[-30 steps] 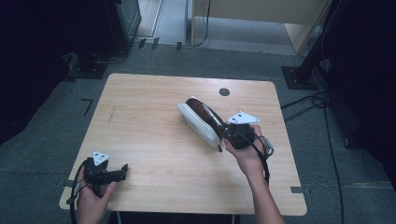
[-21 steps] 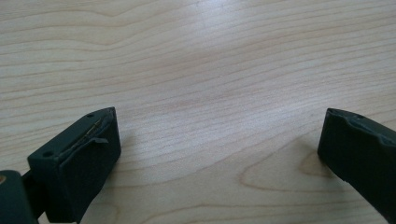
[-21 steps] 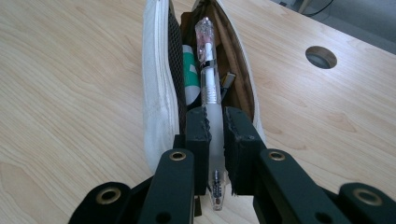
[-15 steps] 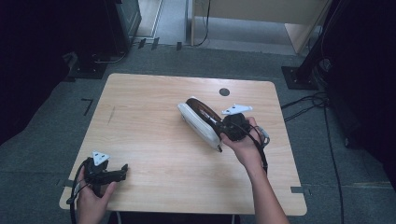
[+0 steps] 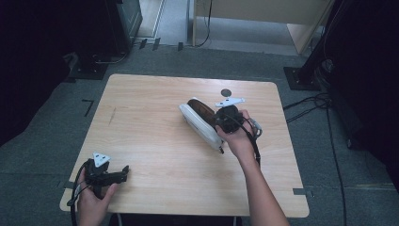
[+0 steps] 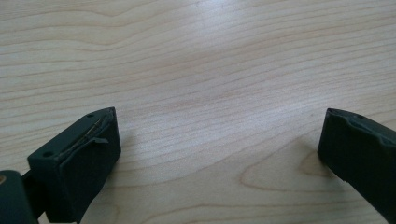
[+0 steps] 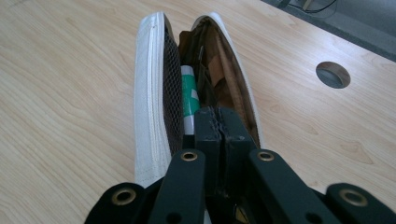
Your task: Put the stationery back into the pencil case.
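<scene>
A white zip pouch (image 5: 197,123) with a brown lining lies slantwise on the right half of the wooden table (image 5: 150,117). In the right gripper view the pouch (image 7: 149,88) gapes open, with a black mesh pocket and a green-and-white item (image 7: 189,93) inside. My right gripper (image 7: 217,114) is shut, its tips sitting in the pouch's opening; anything thin pinched between them is hidden. From above, the right gripper (image 5: 215,120) lies over the pouch's near half. My left gripper (image 5: 124,170) rests at the table's front left corner, and the left gripper view shows that gripper (image 6: 219,123) open over bare wood.
A round cable hole (image 5: 226,92) sits in the table just beyond the pouch. Dark equipment stands and cables ring the table on the grey floor. A wide stretch of bare wood spans the table's left and middle.
My right gripper has slid up and to the left along the pouch, away from its near end. The left gripper has stayed where it was.
</scene>
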`<state>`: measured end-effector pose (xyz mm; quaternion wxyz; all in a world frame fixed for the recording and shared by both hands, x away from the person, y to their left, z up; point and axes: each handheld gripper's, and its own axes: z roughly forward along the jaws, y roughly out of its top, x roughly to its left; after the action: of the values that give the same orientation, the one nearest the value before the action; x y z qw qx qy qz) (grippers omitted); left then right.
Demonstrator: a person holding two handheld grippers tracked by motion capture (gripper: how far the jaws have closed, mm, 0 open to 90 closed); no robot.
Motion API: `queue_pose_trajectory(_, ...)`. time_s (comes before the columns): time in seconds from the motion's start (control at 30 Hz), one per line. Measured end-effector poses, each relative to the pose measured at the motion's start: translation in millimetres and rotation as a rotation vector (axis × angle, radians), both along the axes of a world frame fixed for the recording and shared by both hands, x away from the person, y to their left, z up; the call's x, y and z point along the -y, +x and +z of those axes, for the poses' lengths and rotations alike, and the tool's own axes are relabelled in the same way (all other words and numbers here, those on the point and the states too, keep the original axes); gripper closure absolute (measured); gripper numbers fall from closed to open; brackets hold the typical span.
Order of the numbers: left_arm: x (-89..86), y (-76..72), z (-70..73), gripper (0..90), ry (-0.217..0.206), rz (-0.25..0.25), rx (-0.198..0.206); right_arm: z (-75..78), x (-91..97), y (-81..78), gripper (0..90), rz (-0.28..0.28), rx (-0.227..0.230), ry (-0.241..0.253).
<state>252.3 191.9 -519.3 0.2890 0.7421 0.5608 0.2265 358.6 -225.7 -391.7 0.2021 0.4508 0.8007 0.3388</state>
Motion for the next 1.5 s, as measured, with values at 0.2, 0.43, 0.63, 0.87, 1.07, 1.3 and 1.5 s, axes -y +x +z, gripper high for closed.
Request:
queue_pose_trajectory(0.2, 0.0, 0.0, 0.0, 0.0, 0.001, 0.000, 0.000, 4.3, 17.6, -25.1, 85.3, -0.022, 0.043, 0.051)
queue_pose_trajectory(0.43, 0.0, 0.0, 0.1, 0.0, 0.000, 0.000, -0.001, -18.9, 47.4, -65.4, 84.4, -0.087, 0.052, 0.110)
queue_pose_trajectory(0.63, 0.1, 0.0, 0.0, 0.0, -0.001, 0.000, 0.000, -43.9, 52.9, -72.3, 80.4, -0.109, 0.008, 0.128)
queue_pose_trajectory(0.87, 0.0, 0.0, 0.0, 0.0, -0.001, 0.000, 0.000, -53.8, 47.0, -64.5, 78.0, -0.120, -0.026, 0.099)
queue_pose_trajectory(1.07, 0.1, 0.0, 0.1, 0.0, -0.001, 0.000, 0.000, -55.1, 43.3, -61.4, 82.7, -0.117, -0.030, 0.115)
queue_pose_trajectory(1.3, 0.0, 0.0, 0.1, 0.0, 0.000, 0.000, -0.001, -34.3, 30.3, -42.2, 90.0, -0.102, 0.015, 0.081)
queue_pose_trajectory(1.5, 0.0, 0.0, 0.0, 0.0, 0.000, 0.000, 0.000, -17.0, 15.2, -25.5, 90.0, -0.077, 0.040, 0.060)
